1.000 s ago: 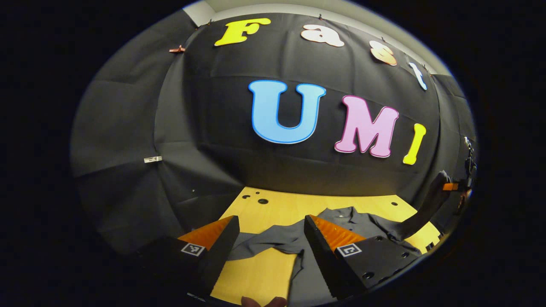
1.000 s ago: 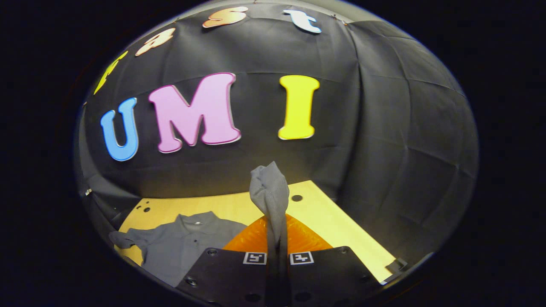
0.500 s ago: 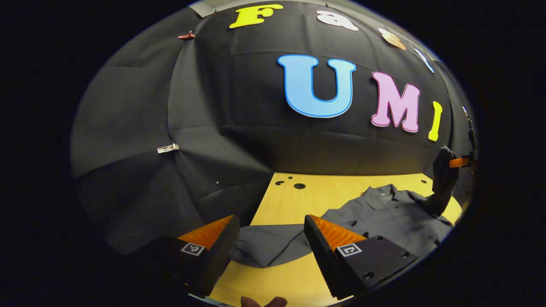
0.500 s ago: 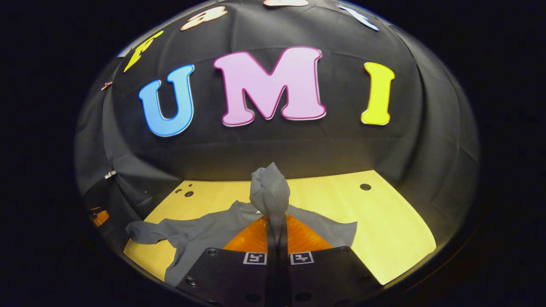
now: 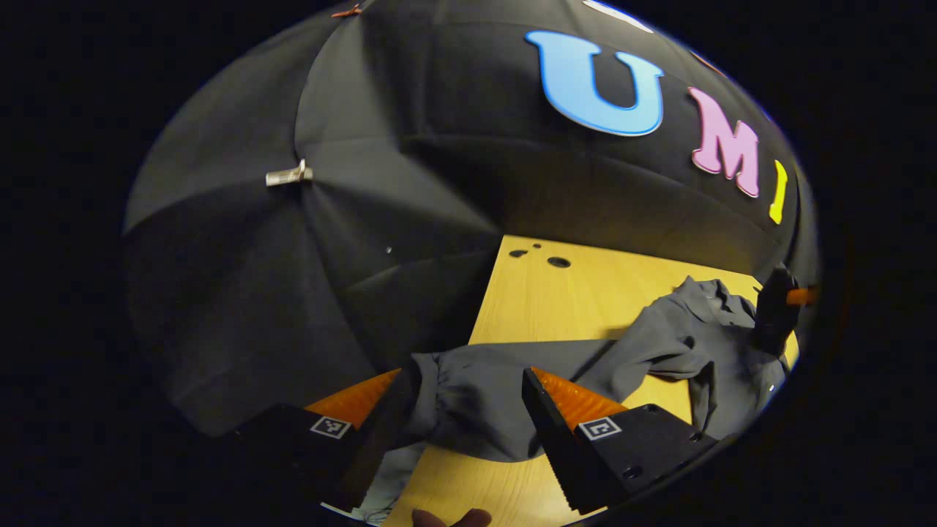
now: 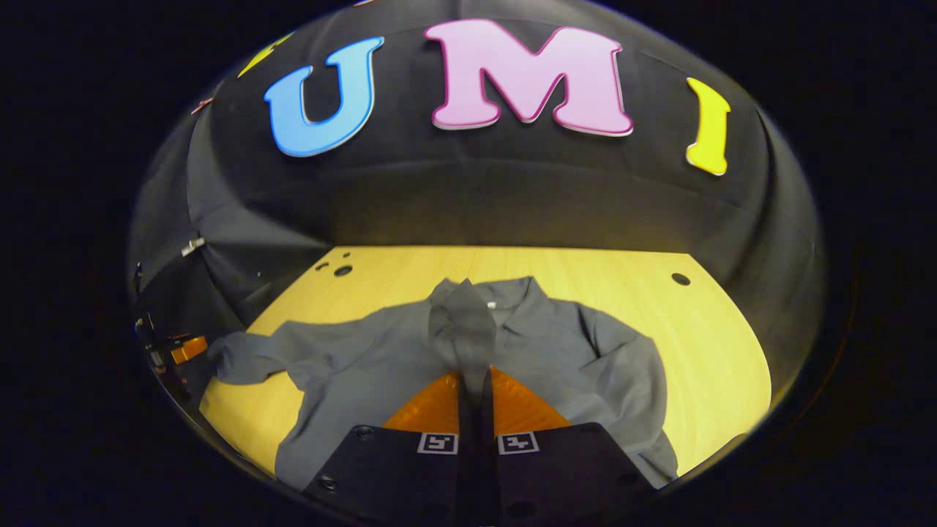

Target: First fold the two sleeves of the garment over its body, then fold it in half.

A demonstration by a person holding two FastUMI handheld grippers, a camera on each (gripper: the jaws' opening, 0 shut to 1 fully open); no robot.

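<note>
— What is on the list, biggest first?

— Item one: wooden table [image 6: 703, 344], pale, with small round holes near its far corners. Item two: grey garment [image 6: 556, 351], a collared shirt, lying spread on that table with its collar toward the booth wall.

— And its sleeves?

— Item three: the left sleeve [image 5: 476, 395], stretched out sideways over the table edge, its cuffed end lying between the fingers of the left gripper [image 5: 461, 410]. Item four: the right sleeve [image 6: 461, 326], bunched and lifted, standing up over the shirt's chest.

— The claws, then?

— The left gripper's fingers stand wide apart, one on each side of the cuff; from here I can't tell whether either touches the cloth. The right gripper [image 6: 476, 388] has its fingers pressed together, clamped on the right sleeve, above the body of the shirt. In the left gripper view it sits at the far right beside the shirt's shoulder.

— Anything smaller?

— A fingertip [image 5: 450, 518] at the bottom of the left gripper view.
</note>
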